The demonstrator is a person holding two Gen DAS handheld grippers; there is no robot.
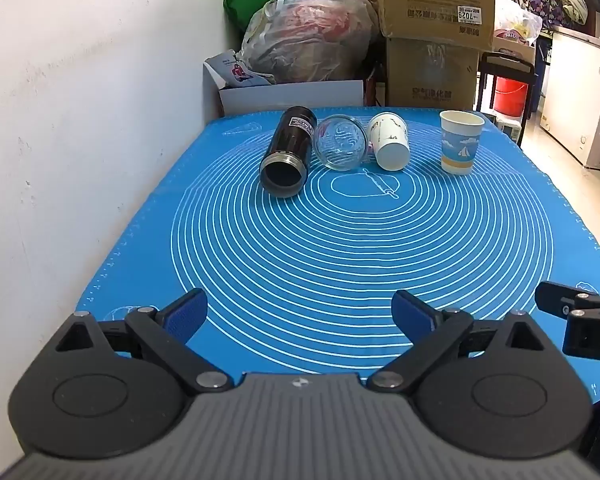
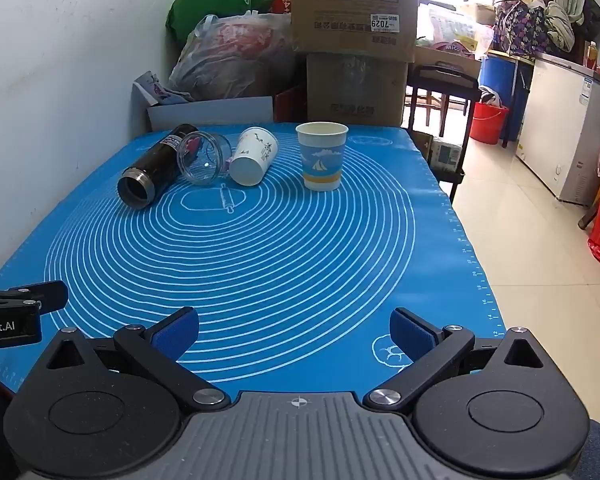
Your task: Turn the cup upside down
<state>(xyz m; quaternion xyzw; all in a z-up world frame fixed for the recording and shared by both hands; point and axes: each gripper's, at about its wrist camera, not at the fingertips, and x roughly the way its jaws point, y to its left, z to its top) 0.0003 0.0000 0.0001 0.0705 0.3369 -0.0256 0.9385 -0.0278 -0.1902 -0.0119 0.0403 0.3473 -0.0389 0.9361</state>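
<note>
A blue paper cup with a sailboat print (image 1: 461, 142) (image 2: 322, 156) stands upright, mouth up, at the far right of the blue mat (image 1: 340, 248) (image 2: 260, 248). A white paper cup (image 1: 390, 141) (image 2: 255, 156) lies on its side, base toward me. A clear glass cup (image 1: 340, 142) (image 2: 203, 157) lies on its side next to it. A black flask (image 1: 288, 150) (image 2: 156, 166) lies on its side, mouth toward me. My left gripper (image 1: 300, 316) and right gripper (image 2: 296, 332) are both open and empty at the mat's near edge, far from the cups.
A white wall runs along the left. Cardboard boxes (image 1: 434, 20) (image 2: 356, 40) and plastic bags (image 1: 312, 40) are stacked behind the table. The table's right edge drops to a tiled floor (image 2: 540, 240). The right gripper's side shows in the left wrist view (image 1: 580, 320).
</note>
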